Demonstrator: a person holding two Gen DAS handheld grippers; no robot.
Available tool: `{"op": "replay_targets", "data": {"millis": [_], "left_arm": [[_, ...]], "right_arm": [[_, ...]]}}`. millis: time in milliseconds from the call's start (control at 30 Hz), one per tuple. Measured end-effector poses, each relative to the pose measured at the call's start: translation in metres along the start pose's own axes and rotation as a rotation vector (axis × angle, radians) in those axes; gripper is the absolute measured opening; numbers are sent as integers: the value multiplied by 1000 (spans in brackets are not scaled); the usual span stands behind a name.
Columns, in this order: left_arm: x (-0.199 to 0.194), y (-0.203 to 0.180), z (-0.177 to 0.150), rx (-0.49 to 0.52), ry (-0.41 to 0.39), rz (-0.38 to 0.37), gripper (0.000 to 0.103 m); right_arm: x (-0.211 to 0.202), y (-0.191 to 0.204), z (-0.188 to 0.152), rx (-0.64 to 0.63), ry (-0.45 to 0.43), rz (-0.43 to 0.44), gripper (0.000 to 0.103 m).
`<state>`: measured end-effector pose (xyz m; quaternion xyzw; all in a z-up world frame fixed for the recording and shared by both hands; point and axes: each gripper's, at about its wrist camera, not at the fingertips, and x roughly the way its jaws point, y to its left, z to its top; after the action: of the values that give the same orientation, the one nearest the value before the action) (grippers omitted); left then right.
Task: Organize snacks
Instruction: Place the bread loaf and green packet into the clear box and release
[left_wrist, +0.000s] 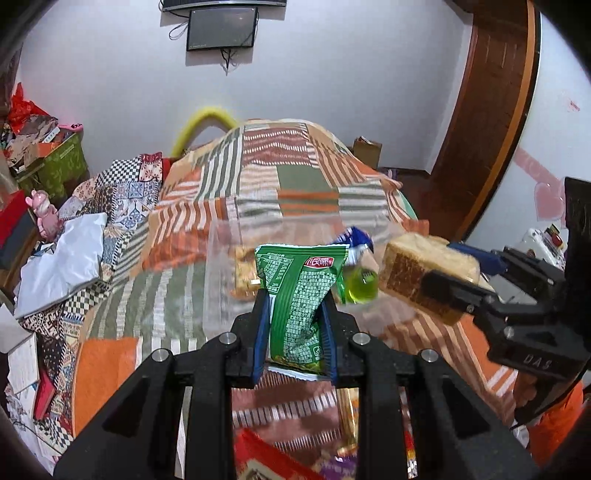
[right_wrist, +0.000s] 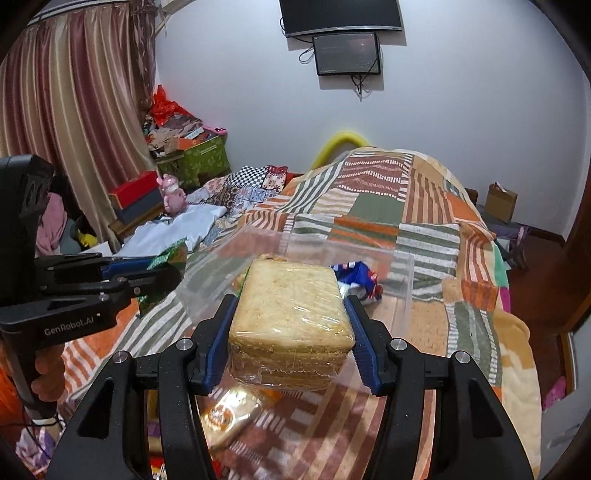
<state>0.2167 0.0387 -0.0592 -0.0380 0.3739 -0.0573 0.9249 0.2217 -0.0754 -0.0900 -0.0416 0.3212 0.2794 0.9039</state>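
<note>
While both claws hang above the bed (right_wrist: 424, 206), each carries one snack clear of the patchwork blanket (left_wrist: 280, 177).

Far left, against the curtain (right_wrist: 74, 110), a green box (right_wrist: 199, 158) heaped with clutter stands next to a red box (right_wrist: 135, 192) and a pink toy figure (right_wrist: 173, 195). A white cloth (left_wrist: 62, 258) lies on the bed edge just beside them.

Left claw (left_wrist: 295, 321): narrow, pressed on the lower part of a green snack packet (left_wrist: 301, 291). The packet stands upright between the blue pads and is crumpled at the grip. In the right wrist view this claw enters from the left edge, with a hand (right_wrist: 42, 376) wrapped round its handle.

Centre: a clear plastic container (right_wrist: 369, 254) rests on the blanket beyond both claws. A blue-and-white wrapper (right_wrist: 358, 280) lies inside it; a biscuit-coloured packet (left_wrist: 245, 273) also shows through its wall. A small green-yellow item (left_wrist: 362, 284) appears just right of the green packet; what it is cannot be told.

Right claw (right_wrist: 291, 332): partly spread, clamped on a plastic-wrapped block of sliced bread (right_wrist: 291, 306). The pads bear on the two long sides, and the block lies level.

Below the claws, further snack packets (right_wrist: 232, 417) lie blurred on the blanket. A monitor (right_wrist: 347, 53) hangs on the rear wall, and a cardboard box (right_wrist: 500, 203) stands on the floor at far right.
</note>
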Motion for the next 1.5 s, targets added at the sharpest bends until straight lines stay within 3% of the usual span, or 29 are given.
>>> {"op": "replay_targets", "data": {"millis": [333, 667, 1167, 1267, 1433, 1500], "left_arm": [[55, 19, 18, -19, 74, 32, 25], [107, 28, 15, 2, 168, 79, 25], [122, 32, 11, 4, 213, 111, 26], [121, 31, 7, 16, 218, 115, 29], [112, 23, 4, 37, 199, 125, 53], [107, 22, 3, 34, 200, 105, 58]], "right_arm": [[40, -13, 8, 20, 68, -2, 54], [77, -14, 8, -7, 141, -12, 54], [95, -14, 1, -28, 196, -24, 53], [94, -15, 0, -25, 201, -27, 54], [89, -12, -3, -47, 219, -54, 54], [85, -12, -4, -58, 213, -68, 55]]}}
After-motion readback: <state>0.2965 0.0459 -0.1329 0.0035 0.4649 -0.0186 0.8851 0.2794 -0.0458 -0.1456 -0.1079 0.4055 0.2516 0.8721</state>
